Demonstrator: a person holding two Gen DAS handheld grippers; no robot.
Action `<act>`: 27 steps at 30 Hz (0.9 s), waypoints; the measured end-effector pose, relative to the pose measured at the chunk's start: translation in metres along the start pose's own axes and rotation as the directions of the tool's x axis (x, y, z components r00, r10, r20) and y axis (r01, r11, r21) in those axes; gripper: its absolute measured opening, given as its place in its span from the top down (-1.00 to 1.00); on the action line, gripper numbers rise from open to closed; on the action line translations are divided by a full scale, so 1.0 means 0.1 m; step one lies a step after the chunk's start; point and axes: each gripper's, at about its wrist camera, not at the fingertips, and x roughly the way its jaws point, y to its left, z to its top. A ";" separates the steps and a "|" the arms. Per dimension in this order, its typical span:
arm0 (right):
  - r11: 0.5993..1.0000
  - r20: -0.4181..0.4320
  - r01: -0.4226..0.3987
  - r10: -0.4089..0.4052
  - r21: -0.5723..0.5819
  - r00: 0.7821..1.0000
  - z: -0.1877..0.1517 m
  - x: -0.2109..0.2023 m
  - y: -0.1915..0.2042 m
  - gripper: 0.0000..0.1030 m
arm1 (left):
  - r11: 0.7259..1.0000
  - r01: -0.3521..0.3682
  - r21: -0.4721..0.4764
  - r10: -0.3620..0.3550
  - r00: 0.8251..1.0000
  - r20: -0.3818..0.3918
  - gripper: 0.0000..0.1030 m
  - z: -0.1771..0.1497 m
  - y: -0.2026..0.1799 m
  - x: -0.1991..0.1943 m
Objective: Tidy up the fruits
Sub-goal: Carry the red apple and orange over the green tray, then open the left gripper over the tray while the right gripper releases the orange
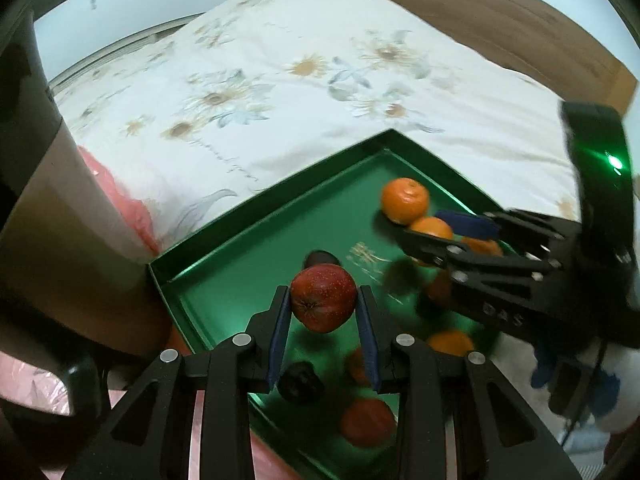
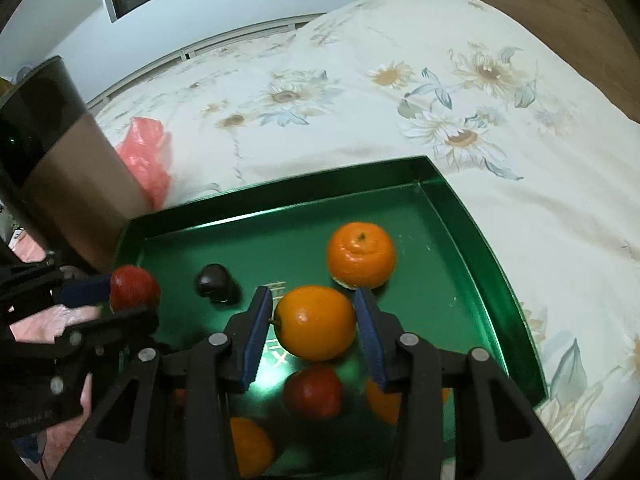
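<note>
The apple [image 1: 323,303] was pinched in the left gripper [image 1: 323,312] above the tray's [image 2: 472,216] left side, and an orange [image 2: 315,322] was clamped in the right gripper [image 2: 314,334] over its middle. One tangerine [image 2: 361,255] sat toward the far right corner, a dark fruit [image 2: 214,280] lay left of centre, and more oranges and a red fruit were bunched at the near edge. Sorting seemed only partly done, with most fruit still mixed.

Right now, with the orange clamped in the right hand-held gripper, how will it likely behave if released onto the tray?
The orange is round and smooth-skinned, so it would probably roll. The green tray looks glossy, offering little grip, though its raised rim should stop it.
</note>
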 end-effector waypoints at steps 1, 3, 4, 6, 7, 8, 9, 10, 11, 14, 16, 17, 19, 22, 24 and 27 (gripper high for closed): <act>1.000 -0.002 0.004 -0.004 0.000 1.000 -0.01 0.03 -0.01 -0.04 | 1.000 -0.005 -0.008 0.005 1.000 -0.005 0.45 0.00 0.01 0.04; 1.000 -0.008 0.012 -0.012 0.000 1.000 -0.03 0.08 -0.03 -0.04 | 1.000 -0.013 -0.025 0.013 1.000 -0.021 0.45 0.00 0.04 0.12; 1.000 -0.010 0.012 -0.012 0.001 1.000 -0.03 0.10 -0.03 -0.05 | 0.999 -0.019 -0.029 0.018 0.999 -0.030 0.45 0.00 0.04 0.17; 1.000 0.002 0.013 -0.013 0.004 1.000 -0.04 0.11 -0.03 -0.05 | 0.999 -0.028 -0.032 0.026 0.999 -0.045 0.45 -0.02 0.06 0.25; 1.000 0.005 0.015 -0.015 -0.001 1.000 -0.03 0.11 -0.02 -0.05 | 0.999 -0.031 -0.033 0.030 0.998 -0.050 0.45 -0.02 0.05 0.28; 1.000 0.007 0.018 -0.018 -0.005 1.000 -0.03 0.12 -0.02 -0.05 | 0.999 -0.033 -0.033 0.031 0.998 -0.058 0.45 -0.02 0.04 0.32; 1.000 0.009 0.020 -0.020 -0.009 1.000 -0.02 0.13 -0.01 -0.05 | 0.999 -0.034 -0.034 0.032 0.997 -0.066 0.45 -0.03 0.05 0.35; 1.000 0.011 0.022 -0.021 -0.009 1.000 -0.02 0.13 -0.01 -0.06 | 0.999 -0.037 -0.037 0.034 0.997 -0.071 0.45 -0.05 0.06 0.36; 1.000 0.012 0.022 -0.022 -0.008 1.000 -0.02 0.13 -0.01 -0.06 | 0.999 -0.038 -0.038 0.035 0.997 -0.074 0.45 -0.07 0.06 0.37; 1.000 0.016 0.026 -0.026 -0.004 1.000 -0.03 0.12 -0.01 -0.06 | 0.999 -0.040 -0.036 0.037 0.996 -0.081 0.45 -0.10 0.07 0.37; 0.999 0.018 0.034 -0.033 -0.006 0.999 -0.03 0.12 0.01 -0.08 | 0.999 -0.046 -0.029 0.044 0.996 -0.080 0.45 -0.11 0.07 0.35; 0.999 0.019 0.039 -0.039 -0.006 0.999 -0.04 0.12 0.02 -0.18 | 0.998 -0.051 -0.024 0.049 0.996 -0.078 0.45 -0.12 0.06 0.34; 0.999 0.025 0.045 -0.045 -0.005 0.999 -0.04 0.10 0.03 -0.36 | 0.999 -0.051 -0.015 0.050 0.996 -0.071 0.27 -0.13 0.06 0.31; 0.998 0.029 0.058 -0.057 -0.010 0.998 -0.05 0.07 0.05 -0.59 | 0.999 -0.051 -0.013 0.050 0.997 -0.051 0.05 -0.14 0.05 0.24; 0.998 0.031 0.067 -0.067 -0.012 0.997 -0.05 0.05 0.06 -0.80 | 0.999 -0.054 -0.005 0.053 0.998 -0.046 0.03 -0.15 0.04 0.20; 0.997 0.041 0.077 -0.077 -0.011 0.996 -0.07 -0.02 0.08 -0.81 | 0.999 -0.042 0.004 0.043 0.998 -0.037 -0.01 -0.20 0.02 0.11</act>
